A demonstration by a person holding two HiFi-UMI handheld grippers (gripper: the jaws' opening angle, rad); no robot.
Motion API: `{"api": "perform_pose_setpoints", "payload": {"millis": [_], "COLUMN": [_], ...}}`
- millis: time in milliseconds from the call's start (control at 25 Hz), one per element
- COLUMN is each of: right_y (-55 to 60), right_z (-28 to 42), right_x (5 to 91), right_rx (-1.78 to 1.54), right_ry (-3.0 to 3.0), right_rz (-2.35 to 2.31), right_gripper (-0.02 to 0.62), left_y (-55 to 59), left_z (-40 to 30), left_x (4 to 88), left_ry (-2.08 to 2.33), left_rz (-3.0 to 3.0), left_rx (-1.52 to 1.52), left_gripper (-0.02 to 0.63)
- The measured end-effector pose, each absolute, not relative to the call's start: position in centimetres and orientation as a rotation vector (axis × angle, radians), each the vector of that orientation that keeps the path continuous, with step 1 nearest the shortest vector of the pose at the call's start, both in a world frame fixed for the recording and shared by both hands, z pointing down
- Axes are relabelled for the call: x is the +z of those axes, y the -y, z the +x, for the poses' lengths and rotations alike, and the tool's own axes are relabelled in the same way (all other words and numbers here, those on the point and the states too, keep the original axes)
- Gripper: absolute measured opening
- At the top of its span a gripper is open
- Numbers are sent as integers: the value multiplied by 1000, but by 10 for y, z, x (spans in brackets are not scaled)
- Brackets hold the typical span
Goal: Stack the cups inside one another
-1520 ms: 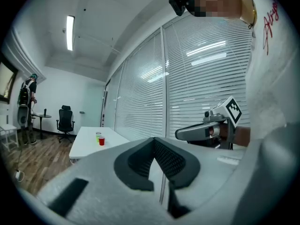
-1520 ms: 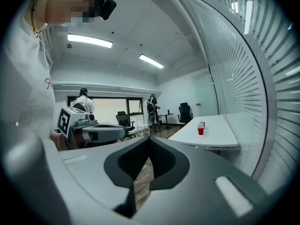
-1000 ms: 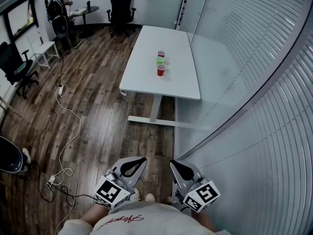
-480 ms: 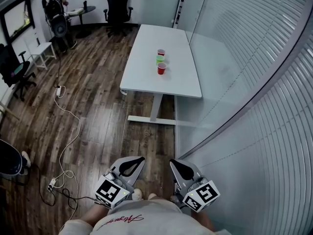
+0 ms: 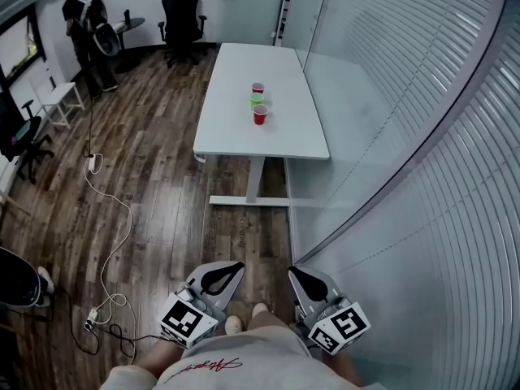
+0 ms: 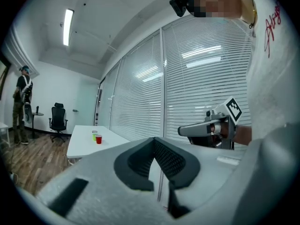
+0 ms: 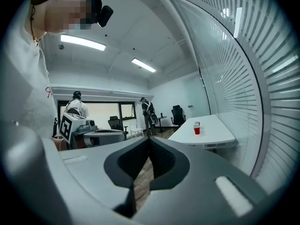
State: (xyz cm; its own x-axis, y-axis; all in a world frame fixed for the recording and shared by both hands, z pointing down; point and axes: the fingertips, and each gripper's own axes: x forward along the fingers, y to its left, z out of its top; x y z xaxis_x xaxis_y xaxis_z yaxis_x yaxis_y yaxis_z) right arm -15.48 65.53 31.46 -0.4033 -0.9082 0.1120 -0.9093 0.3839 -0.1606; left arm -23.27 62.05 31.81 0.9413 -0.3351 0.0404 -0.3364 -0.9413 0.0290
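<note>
I list upright plastic cups far ahead of my closed, empty left gripper (image 5: 221, 277) and right gripper (image 5: 302, 281): nearer red cup (image 5: 260, 115), green cup (image 5: 256, 101), farther red cup (image 5: 257, 88).

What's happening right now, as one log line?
stage: not started | left gripper: shut, empty | right gripper: shut, empty | near red cup, green cup, far red cup: unstacked on white table
</note>
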Motion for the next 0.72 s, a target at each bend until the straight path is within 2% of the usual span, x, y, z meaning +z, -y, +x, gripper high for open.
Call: {"api": "perform_pose_setpoints", "payload": {"millis": [360, 520, 720], "right_y": [-642, -623, -590], "right_z": [-152, -148, -135], "right_x": [313, 313, 308], "right_rx": [282, 280, 256], "right_ry": [2613, 2636, 2681], "right_rz": [1701, 1664, 1637], "right_gripper": [0, 0, 0], "left_y": [-610, -596, -564], "left_z": [-229, -232, -213], "left_x": [319, 330, 316], "left_ry": [529, 577, 611], "left_rz": [3047, 3002, 3028], "left_rx": [38, 198, 47], "left_gripper": [-5, -5, -5]}}
